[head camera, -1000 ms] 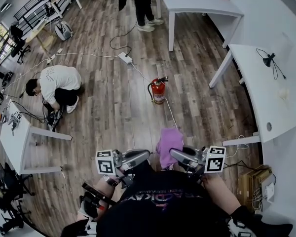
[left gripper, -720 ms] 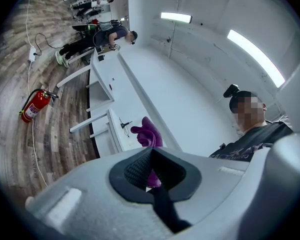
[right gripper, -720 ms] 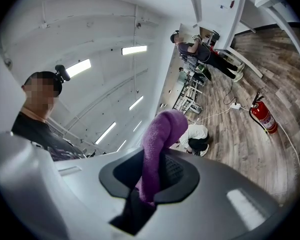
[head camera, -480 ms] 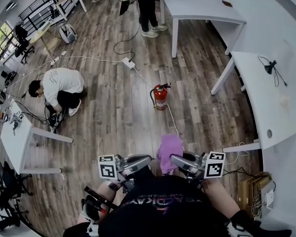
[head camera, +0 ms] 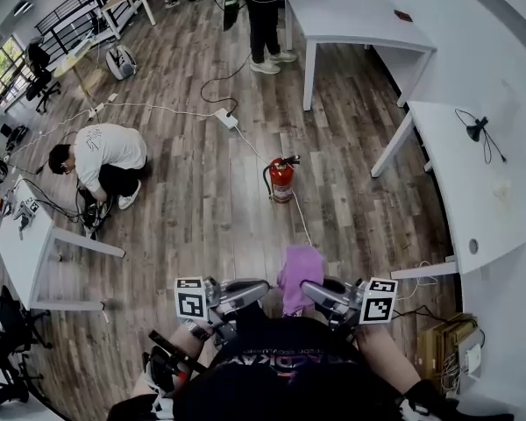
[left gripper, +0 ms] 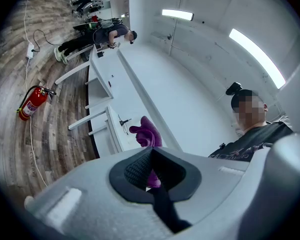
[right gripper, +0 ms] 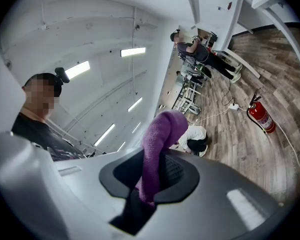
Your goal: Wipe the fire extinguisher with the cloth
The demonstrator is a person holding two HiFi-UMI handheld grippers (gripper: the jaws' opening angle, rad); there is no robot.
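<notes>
Pinches a thin edge of the purple cloth in the left gripper, fingers pressed fully together on it. Grips a thicker fold in the right gripper, fingers partway closed and clamped. Holds it bunched between both, close to the body. Looks soft, light and limp; best taken by a gathered fold. Leaves the red fire extinguisher upright on the wooden floor, well apart. Probably heavy, rigid and smooth; best steadied near the handle, and liable to tip if pushed high.

Red fire extinguisher stands upright on wood floor, well beyond purple cloth
</notes>
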